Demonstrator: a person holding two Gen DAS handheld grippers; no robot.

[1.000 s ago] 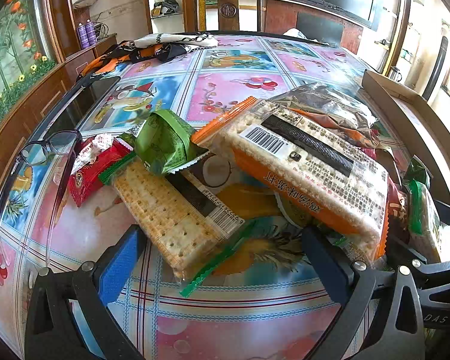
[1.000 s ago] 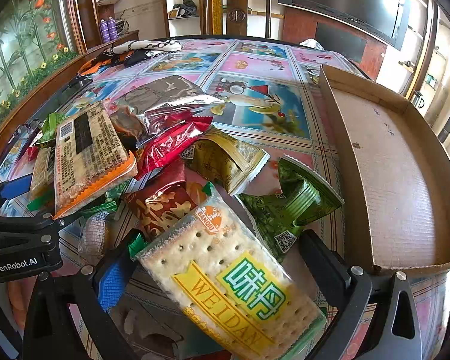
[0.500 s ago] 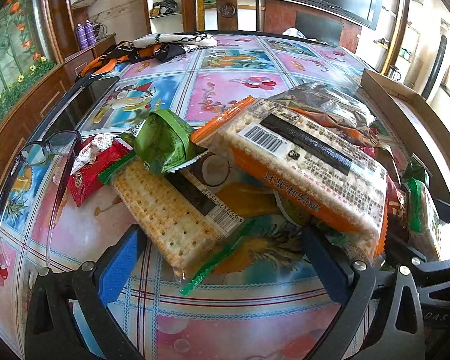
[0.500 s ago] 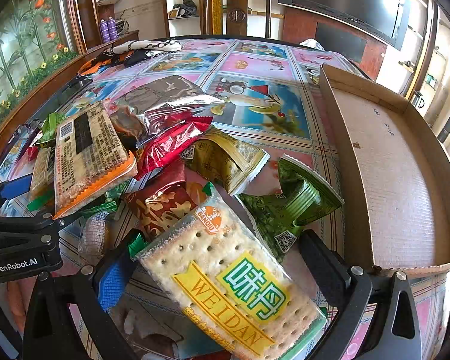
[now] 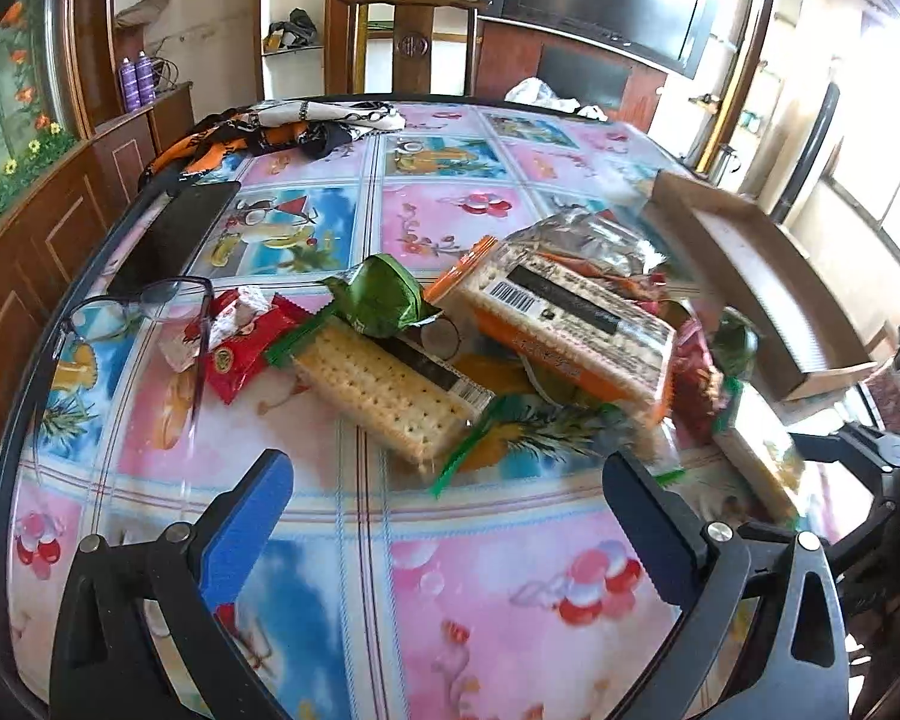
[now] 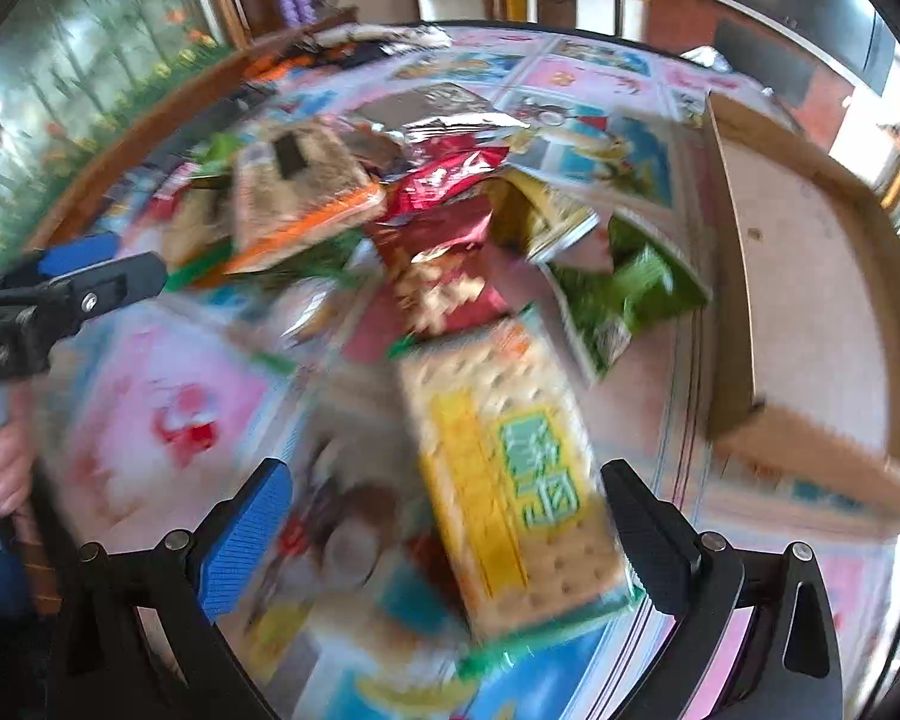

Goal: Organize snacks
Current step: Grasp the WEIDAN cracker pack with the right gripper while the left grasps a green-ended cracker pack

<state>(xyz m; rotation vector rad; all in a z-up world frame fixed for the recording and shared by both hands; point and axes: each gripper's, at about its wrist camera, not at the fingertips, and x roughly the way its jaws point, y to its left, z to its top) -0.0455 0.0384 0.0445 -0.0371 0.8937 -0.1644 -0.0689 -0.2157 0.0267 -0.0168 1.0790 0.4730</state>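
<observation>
A pile of snack packs lies on the patterned table. In the left wrist view I see a cracker pack [image 5: 390, 390], an orange-edged cracker pack [image 5: 564, 324], a green pouch [image 5: 384, 297] and a red pouch [image 5: 240, 348]. My left gripper [image 5: 450, 516] is open and empty, above bare table short of the cracker pack. In the blurred right wrist view a yellow-and-green cracker pack [image 6: 504, 480] lies between the open fingers of my right gripper [image 6: 444, 522], with a green pouch [image 6: 624, 294] and red pouches [image 6: 444, 276] beyond. The jaws stand wide, not closed on it.
A shallow cardboard tray [image 5: 768, 282] stands at the right, also in the right wrist view [image 6: 810, 276]. Eyeglasses [image 5: 132, 312] and a dark phone [image 5: 174, 234] lie at the left. Cloth [image 5: 282, 132] lies at the far edge. A chair [image 5: 414, 36] stands behind the table.
Both grippers have pulled back and risen from the pile, so the snacks look farther away. The right wrist view is now motion-blurred and has swung. Both stay open.
</observation>
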